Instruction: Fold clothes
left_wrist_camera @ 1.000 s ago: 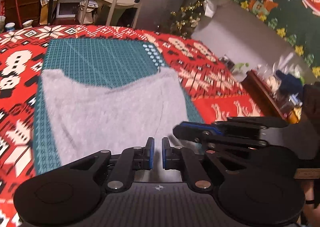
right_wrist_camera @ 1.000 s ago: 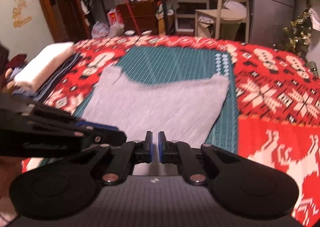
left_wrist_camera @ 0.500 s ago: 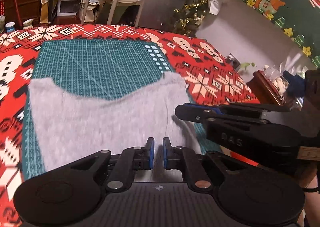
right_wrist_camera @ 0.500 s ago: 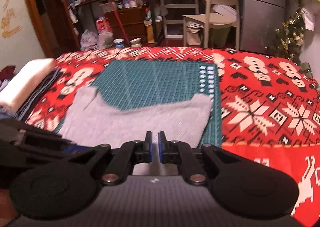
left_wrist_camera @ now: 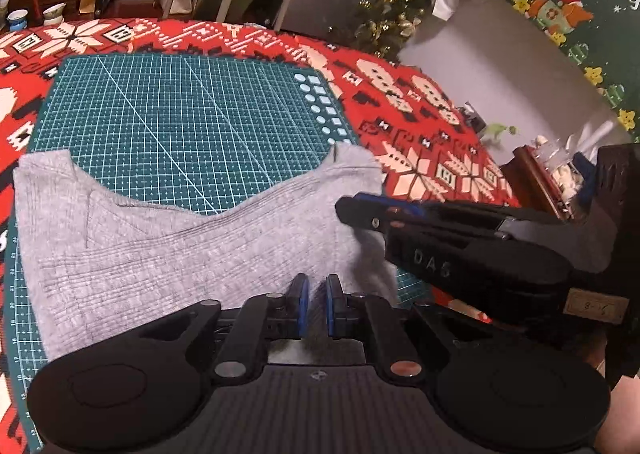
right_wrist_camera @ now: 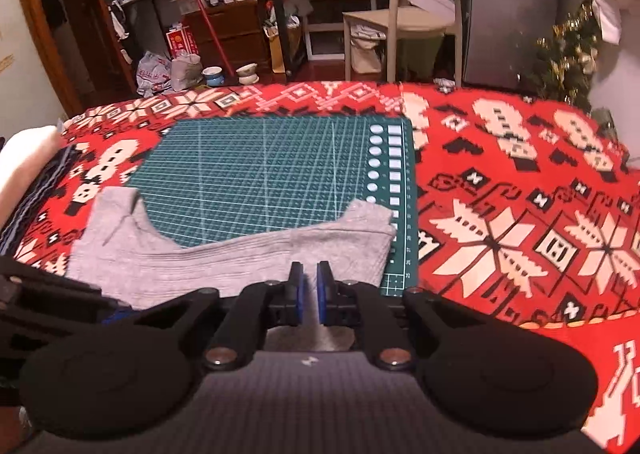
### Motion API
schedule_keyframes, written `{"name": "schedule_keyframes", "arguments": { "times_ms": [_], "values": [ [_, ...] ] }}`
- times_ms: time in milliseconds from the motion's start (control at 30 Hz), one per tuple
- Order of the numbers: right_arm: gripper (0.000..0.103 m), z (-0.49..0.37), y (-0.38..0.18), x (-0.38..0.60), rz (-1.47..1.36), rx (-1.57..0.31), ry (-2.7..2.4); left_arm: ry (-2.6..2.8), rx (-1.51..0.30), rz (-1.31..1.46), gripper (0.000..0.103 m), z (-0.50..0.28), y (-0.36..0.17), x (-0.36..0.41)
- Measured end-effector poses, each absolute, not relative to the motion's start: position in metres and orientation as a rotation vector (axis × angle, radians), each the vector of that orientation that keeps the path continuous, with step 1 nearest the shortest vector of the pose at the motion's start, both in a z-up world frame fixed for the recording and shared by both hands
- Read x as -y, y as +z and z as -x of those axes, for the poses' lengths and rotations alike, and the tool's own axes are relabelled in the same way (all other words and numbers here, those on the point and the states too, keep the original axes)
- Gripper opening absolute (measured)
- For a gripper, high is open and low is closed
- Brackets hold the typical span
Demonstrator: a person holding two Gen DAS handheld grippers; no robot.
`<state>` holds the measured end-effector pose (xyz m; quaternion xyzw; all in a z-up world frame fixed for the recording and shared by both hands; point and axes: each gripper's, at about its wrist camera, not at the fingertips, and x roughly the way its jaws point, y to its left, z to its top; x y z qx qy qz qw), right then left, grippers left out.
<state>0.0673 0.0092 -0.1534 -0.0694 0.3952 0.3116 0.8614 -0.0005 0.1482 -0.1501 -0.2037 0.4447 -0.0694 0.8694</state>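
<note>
The grey knit garment [left_wrist_camera: 192,250] lies across the near part of the green cutting mat [left_wrist_camera: 192,121], its far edge dipping between two raised corners. My left claw [left_wrist_camera: 314,310] pinches its near hem, fingers clenched on the fabric. My right claw [right_wrist_camera: 309,296] grips the same hem alongside. The mat sits on a red patterned cloth [right_wrist_camera: 500,213].

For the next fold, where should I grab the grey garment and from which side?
Judging by its pose, take the grey garment at its two raised far corners, coming in low from the near side: they lie flat on the green mat, unobstructed.
</note>
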Motion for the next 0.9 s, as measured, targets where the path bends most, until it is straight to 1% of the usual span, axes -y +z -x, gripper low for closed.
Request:
{"name": "schedule_keyframes", "arguments": {
  "times_ms": [233,400,600,700,833,900],
  "values": [
    [0.011,-0.055,-0.142,-0.008,0.129,-0.803,0.663,-0.100,-0.901,0.395,0.008,0.015,-0.135,-0.154],
    [0.011,-0.037,-0.135,-0.019,0.141,-0.805,0.705,-0.011,-0.882,0.426,0.008,0.032,-0.130,-0.178],
    [0.011,-0.005,-0.130,-0.029,0.136,-0.815,0.748,0.081,-0.859,0.458,0.008,0.074,-0.121,-0.209],
    [0.011,0.013,-0.129,-0.028,0.110,-0.838,0.772,0.070,-0.864,0.517,0.008,0.092,-0.124,-0.219],
    [0.011,0.041,-0.133,-0.027,0.138,-0.874,0.799,-0.001,-0.877,0.528,0.008,0.111,-0.128,-0.210],
    [0.011,0.055,-0.134,-0.026,0.146,-0.888,0.813,-0.042,-0.894,0.487,0.008,0.118,-0.130,-0.197]
  ]
}}
